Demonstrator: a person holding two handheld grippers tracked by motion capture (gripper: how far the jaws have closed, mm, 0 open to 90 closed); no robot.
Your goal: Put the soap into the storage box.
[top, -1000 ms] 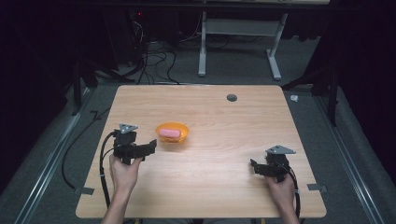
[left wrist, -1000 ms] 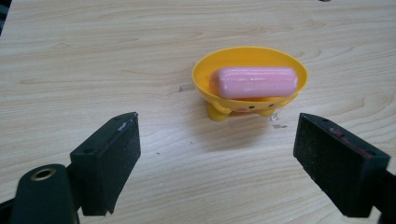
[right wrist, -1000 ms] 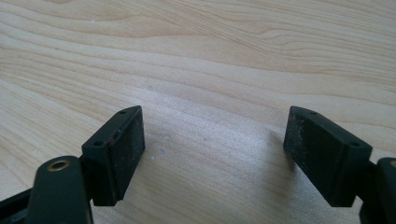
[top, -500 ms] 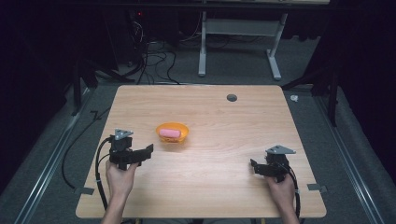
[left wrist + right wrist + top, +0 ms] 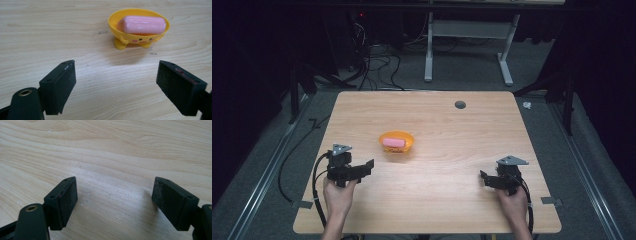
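on the wooden table [image 5: 442,125], both the left gripper [image 5: 362,169] and right gripper [image 5: 484,179] gape empty near a soap dish [image 5: 396,143].

The left hand-held gripper [image 5: 362,169] sits low over the near left of the counter [image 5: 437,200], jaws spread wide, gripped by the left hand [image 5: 339,192]. The right hand-held gripper [image 5: 485,179], in the right hand [image 5: 512,200] at the near right, is likewise spread and empty

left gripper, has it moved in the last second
Yes. In the high view the left gripper has drawn back toward the person's edge of the table, away from the yellow dish, which stayed put.
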